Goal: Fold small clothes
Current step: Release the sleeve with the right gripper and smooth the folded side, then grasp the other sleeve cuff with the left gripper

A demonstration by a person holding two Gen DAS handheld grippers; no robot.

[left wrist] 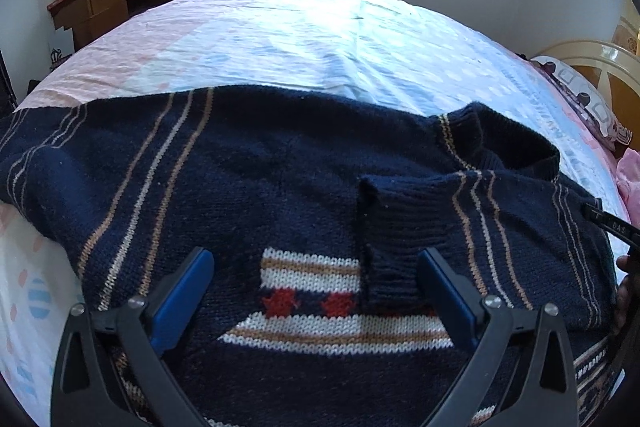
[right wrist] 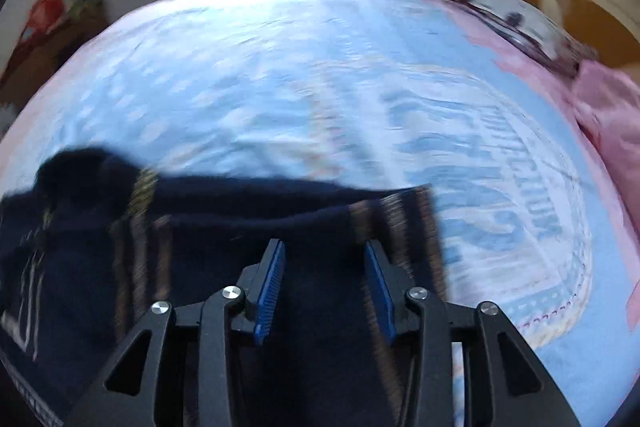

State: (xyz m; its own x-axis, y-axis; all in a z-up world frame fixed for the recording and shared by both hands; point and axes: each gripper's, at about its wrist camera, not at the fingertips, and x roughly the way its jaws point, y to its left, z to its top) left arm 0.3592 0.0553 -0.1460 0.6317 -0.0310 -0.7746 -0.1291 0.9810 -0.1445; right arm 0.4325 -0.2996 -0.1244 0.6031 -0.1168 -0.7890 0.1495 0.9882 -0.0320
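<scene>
Sweater (left wrist: 280, 167) spread across near bed (left wrist: 320, 39) edge, sleeve cuff folded onto chest; my left gripper (left wrist: 316, 291) wide, empty above it. Open sheet beyond. Right view blurred: my right gripper (right wrist: 325, 283) half-open, empty over sweater; pillow (right wrist: 516, 19) far right.

We see a navy sweater (left wrist: 280, 167) with tan and white stripes and red motifs at lower centre, and a pale blue and pink sheet (left wrist: 304, 39) across the upper frame.
</scene>
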